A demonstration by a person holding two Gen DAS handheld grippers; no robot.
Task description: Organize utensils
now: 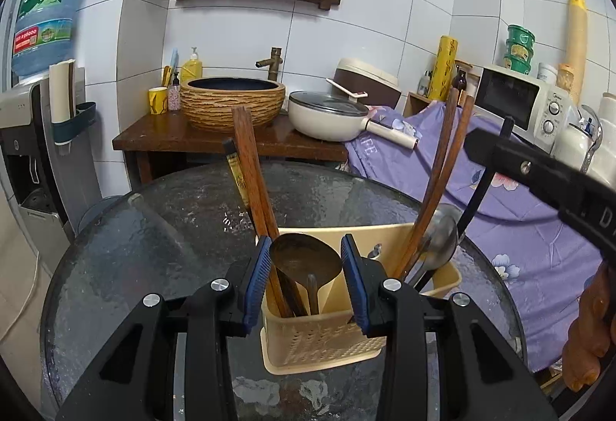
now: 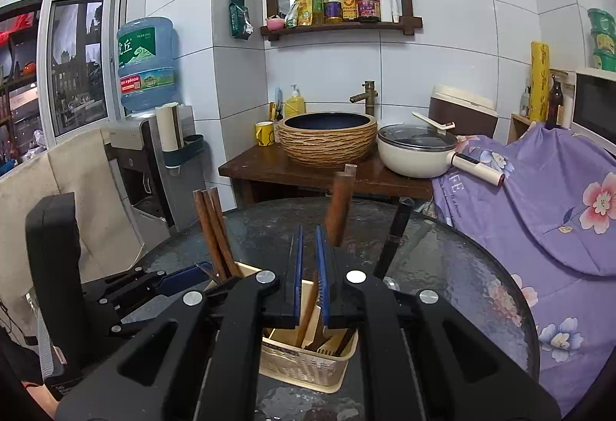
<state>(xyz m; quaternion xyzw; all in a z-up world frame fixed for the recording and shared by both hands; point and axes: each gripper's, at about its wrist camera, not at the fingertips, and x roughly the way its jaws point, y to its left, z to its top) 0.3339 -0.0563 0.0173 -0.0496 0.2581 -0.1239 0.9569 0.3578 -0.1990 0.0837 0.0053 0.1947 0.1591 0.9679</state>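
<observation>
A white-tiled kitchen corner; a round dark glass table (image 1: 154,248) stands in front of a wooden counter with a ribbed basin (image 1: 233,103) and a white lidded pan (image 1: 327,117); the water jug (image 1: 46,13) carries a green label with large Chinese characters, and the purple floral cloth (image 1: 519,228) shows the letters "FE". The beige utensil caddy (image 1: 319,340) sits on the table near its front edge, holding wooden chopsticks (image 1: 250,167), a metal ladle (image 1: 304,255) and a steel spoon (image 1: 439,236). The left gripper (image 1: 304,267) stands partly open, its blue pads flanking the ladle bowl; whether they press it I cannot tell. The right gripper (image 2: 309,274) is closed, nothing visibly between its pads, poised over the caddy; bare glass lies open to either side.
</observation>
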